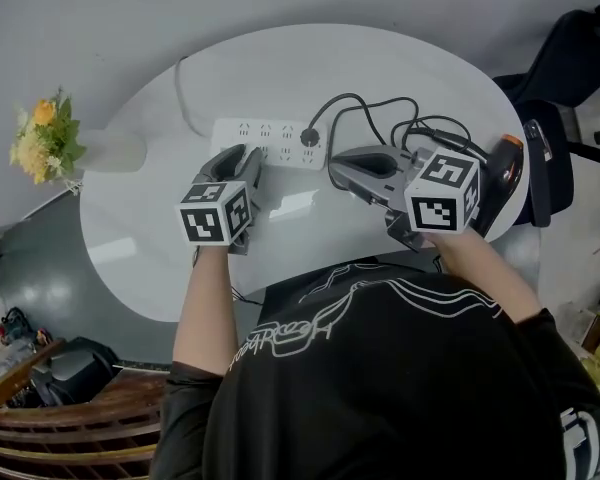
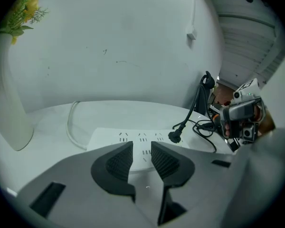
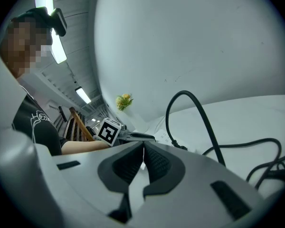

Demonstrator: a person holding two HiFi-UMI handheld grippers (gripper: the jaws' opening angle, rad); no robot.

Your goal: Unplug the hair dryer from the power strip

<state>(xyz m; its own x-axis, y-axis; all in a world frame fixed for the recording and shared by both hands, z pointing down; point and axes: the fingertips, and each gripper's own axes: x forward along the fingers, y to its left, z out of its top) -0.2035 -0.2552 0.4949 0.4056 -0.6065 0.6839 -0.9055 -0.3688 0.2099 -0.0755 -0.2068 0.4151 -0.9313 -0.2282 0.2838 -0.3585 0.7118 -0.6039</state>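
Left gripper's (image 2: 141, 148) jaws stand apart, empty, pointing at the white rectangular power strip (image 1: 265, 138), with the round black plug (image 1: 310, 137) at its 3 o'clock end. The grey plastic hair dryer (image 1: 368, 166) lies further toward 3 o'clock. The right gripper's (image 3: 143, 148) jaws are together.

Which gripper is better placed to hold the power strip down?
Left, probably: the left gripper is open at the power strip, clear of the plug; the right gripper is shut, beside its end.

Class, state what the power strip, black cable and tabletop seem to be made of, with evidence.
Power strip: likely hard white plastic, smooth moulded casing. Cable: probably rubbery sheathing, matte black, bends in loops. Tabletop: unclear, glossy white surface showing reflections.
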